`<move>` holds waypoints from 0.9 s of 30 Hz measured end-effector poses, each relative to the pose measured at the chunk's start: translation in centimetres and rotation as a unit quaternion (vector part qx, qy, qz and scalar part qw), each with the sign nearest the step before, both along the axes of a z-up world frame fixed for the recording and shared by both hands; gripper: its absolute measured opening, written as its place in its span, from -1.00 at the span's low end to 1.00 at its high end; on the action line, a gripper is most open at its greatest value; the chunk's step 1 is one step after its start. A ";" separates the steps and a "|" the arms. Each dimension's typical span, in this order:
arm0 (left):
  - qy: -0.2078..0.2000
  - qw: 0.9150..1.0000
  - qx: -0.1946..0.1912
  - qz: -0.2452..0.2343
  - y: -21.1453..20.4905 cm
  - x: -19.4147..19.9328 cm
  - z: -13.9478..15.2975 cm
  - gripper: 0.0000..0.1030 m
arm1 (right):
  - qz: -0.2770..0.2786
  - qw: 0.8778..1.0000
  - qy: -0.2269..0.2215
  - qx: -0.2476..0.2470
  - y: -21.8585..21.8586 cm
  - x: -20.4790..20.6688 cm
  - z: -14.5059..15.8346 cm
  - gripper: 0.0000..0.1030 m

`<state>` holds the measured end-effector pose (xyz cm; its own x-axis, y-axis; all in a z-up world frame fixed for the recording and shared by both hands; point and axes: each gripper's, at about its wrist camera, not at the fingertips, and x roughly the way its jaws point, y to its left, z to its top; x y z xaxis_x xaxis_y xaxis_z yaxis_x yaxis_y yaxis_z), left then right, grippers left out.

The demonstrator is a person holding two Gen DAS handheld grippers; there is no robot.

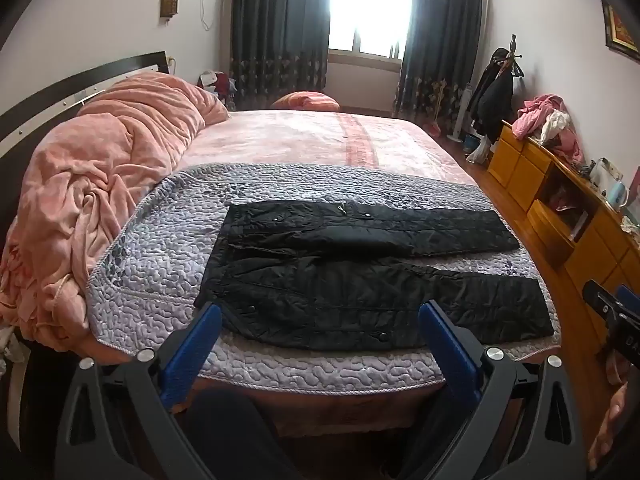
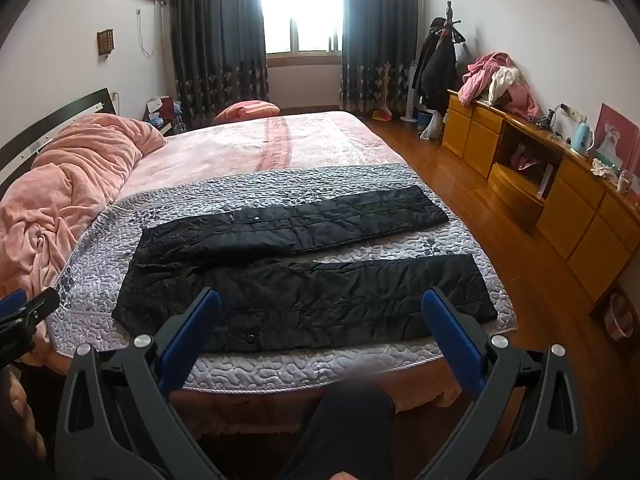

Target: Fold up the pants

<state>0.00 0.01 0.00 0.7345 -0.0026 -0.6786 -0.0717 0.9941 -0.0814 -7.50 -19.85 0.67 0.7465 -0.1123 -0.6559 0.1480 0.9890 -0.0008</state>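
A pair of black quilted pants (image 1: 372, 276) lies spread flat on a grey-lilac quilted coverlet (image 1: 160, 240) at the near end of a bed, filling the middle of both wrist views, with the waist toward the left of the frame and the two legs running out to the right, a strip of coverlet showing between them. The left tool (image 1: 320, 316), black-armed with blue pads, stands at the lower centre of its view with its fingers spread wide and nothing between them, hovering over the near edge of the pants without touching. The right tool (image 2: 320, 304) is likewise spread wide and empty at the lower centre of its view, above the nearer leg. A rumpled salmon-pink fleece blanket (image 1: 92, 184) is heaped at the left of the frame against a dark headboard. A yellow wooden dresser (image 2: 560, 208) runs along the right side, and dark floral curtains (image 2: 216, 40) flank a bright window at the top.
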 end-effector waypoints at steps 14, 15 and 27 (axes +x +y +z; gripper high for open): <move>-0.001 1.000 0.006 0.003 0.0 0.0 0.0 0.93 | 0.001 1.000 0.002 0.004 -0.2 0.1 0.1 0.95; -0.002 1.000 0.007 0.003 0.0 0.0 0.0 0.93 | 0.002 1.000 0.002 0.004 -0.2 0.0 0.1 0.95; -0.002 1.000 0.008 0.004 0.0 -0.1 0.1 0.93 | 0.002 1.000 0.003 0.003 0.0 0.0 -0.2 0.95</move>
